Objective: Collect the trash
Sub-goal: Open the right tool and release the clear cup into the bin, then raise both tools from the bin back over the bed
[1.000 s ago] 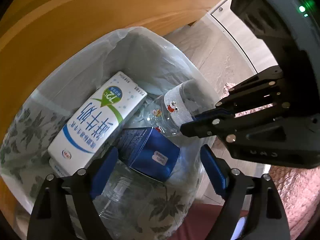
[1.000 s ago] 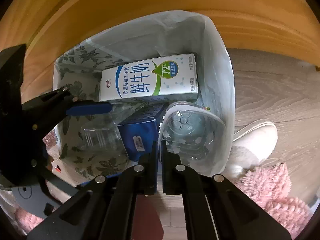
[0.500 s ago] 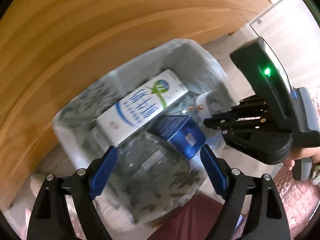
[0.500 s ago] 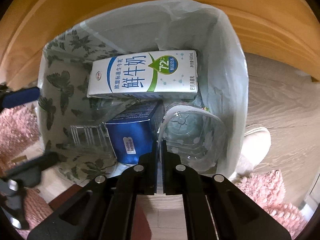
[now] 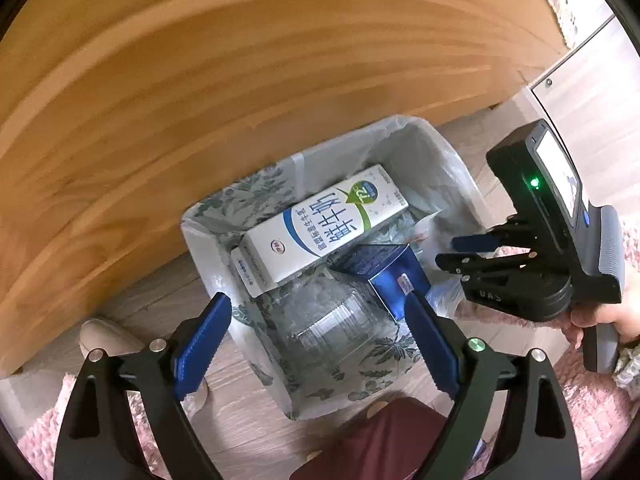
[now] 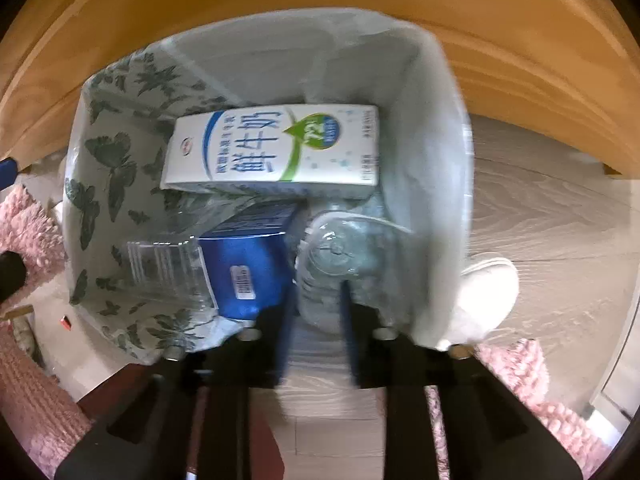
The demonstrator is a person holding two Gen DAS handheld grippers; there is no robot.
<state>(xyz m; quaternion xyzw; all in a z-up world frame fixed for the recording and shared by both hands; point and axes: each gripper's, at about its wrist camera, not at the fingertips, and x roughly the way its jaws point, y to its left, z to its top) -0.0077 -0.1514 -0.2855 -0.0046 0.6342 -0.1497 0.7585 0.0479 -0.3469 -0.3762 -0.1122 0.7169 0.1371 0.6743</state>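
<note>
A bin (image 5: pixel 202 236) lined with a butterfly-print bag (image 6: pixel 108 184) holds a white milk carton (image 5: pixel 320 224) (image 6: pixel 272 144), a blue box (image 5: pixel 394 280) (image 6: pixel 248 268), a clear plastic tub (image 5: pixel 328 320) (image 6: pixel 164 268) and a clear bottle (image 6: pixel 344 264). My left gripper (image 5: pixel 316 340) hangs open high above the bin's near edge, empty. My right gripper (image 6: pixel 316 312) (image 5: pixel 472 252) points straight down over the bin's right side. Its jaws are opening and blurred. The bottle lies below the gap between them, and the pads press on nothing.
A curved wooden panel (image 5: pixel 240 80) rises behind the bin. Pale wood floor (image 6: pixel 540 220) lies around it, with a pink shaggy rug (image 6: pixel 24 232) (image 5: pixel 592 408), a white slipper (image 6: pixel 484 280) by the bin's right wall, and dark red fabric (image 5: pixel 380 432) near the bottom.
My left gripper has lifted and drawn back, so the bin looks smaller and its whole rim shows. My right gripper's jaws, shut before, have parted over the bottle.
</note>
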